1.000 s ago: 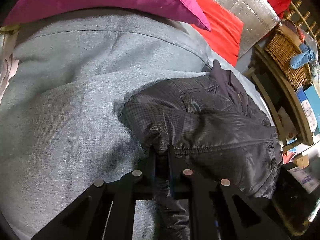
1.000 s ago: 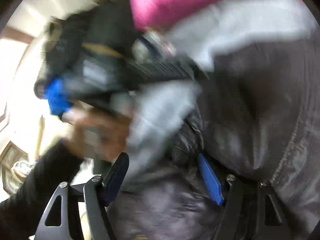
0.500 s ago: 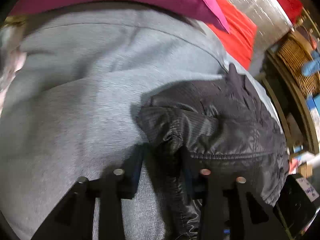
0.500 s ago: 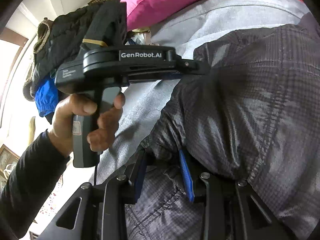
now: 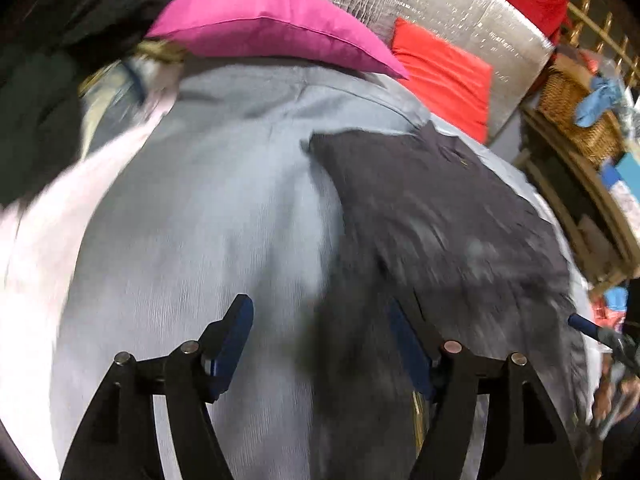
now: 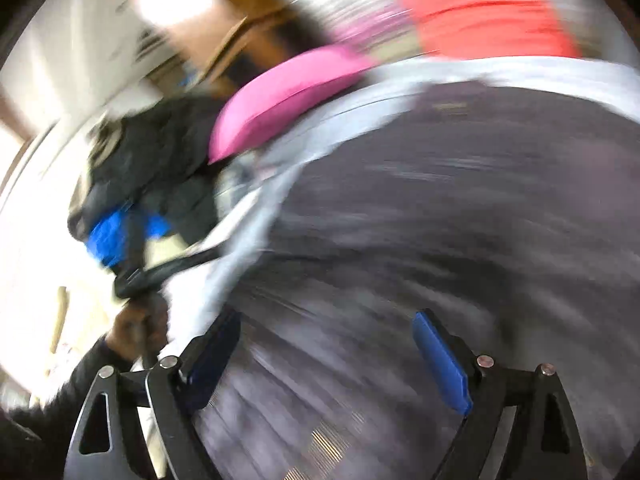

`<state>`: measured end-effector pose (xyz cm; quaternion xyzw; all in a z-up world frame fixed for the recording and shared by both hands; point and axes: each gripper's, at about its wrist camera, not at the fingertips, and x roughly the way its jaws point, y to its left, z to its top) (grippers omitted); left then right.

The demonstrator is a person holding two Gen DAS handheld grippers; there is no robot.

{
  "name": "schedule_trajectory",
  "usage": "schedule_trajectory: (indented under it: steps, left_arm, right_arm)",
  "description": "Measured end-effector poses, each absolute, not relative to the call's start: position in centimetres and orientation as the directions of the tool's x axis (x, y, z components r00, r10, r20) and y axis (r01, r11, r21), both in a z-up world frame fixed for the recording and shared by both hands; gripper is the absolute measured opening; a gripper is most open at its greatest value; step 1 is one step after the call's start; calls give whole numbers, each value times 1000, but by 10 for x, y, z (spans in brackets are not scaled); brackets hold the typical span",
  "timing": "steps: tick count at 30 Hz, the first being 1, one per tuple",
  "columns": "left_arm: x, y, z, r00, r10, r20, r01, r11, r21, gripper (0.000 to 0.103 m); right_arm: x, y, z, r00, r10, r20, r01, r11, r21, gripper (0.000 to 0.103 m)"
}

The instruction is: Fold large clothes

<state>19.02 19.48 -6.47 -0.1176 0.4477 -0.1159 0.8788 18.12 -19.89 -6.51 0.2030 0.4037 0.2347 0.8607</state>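
Left wrist view. The left gripper (image 5: 320, 340) stands with its jaws spread wide and nothing between them, above a grey cover (image 5: 208, 208). The dark jacket (image 5: 448, 216) lies flat on the cover, to the right; its left edge runs down between the blue pads (image 5: 234, 344), and the image is blurred there. A pink cushion (image 5: 272, 28) rests at the far edge of the cover, a red cushion (image 5: 444, 68) beside it against a silver panel (image 5: 460, 4). A wicker basket (image 5: 576, 120) sits at far right.
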Motion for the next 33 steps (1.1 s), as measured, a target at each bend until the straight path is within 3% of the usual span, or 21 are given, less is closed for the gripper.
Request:
schedule_trajectory:
  steps: [5, 8, 11, 20, 26, 33]
  left_arm:
    - [90, 198, -78, 579, -320, -750, 43, 930, -364, 79]
    - [57, 192, -87, 565, -313, -763, 2, 926, -378, 79]
    - [37, 180, -99, 538, -317, -781, -32, 918, -395, 79]
    - [18, 152, -102, 526, -203, -826, -95, 951, -294, 79]
    - [7, 138, -102, 529, -119, -840, -63, 982, -179, 79]
    - [7, 136, -104, 539, -88, -837, -68, 987, -148, 80]
  right_arm:
    - [42, -333, -86, 673, 335, -660, 115, 833, 541, 90]
    - [-16, -376, -102, 669, 331, -666, 214, 772, 599, 90]
    - [-43, -374, -105, 685, 377, -623, 189, 734, 652, 90]
    - [-36, -328, -136, 637, 518, -571, 65, 702, 709, 91]
    - [-34, -319, -142, 634, 524, -568, 51, 704, 708, 91]
    - [-32, -313, -141, 632, 517, -577, 44, 720, 693, 91]
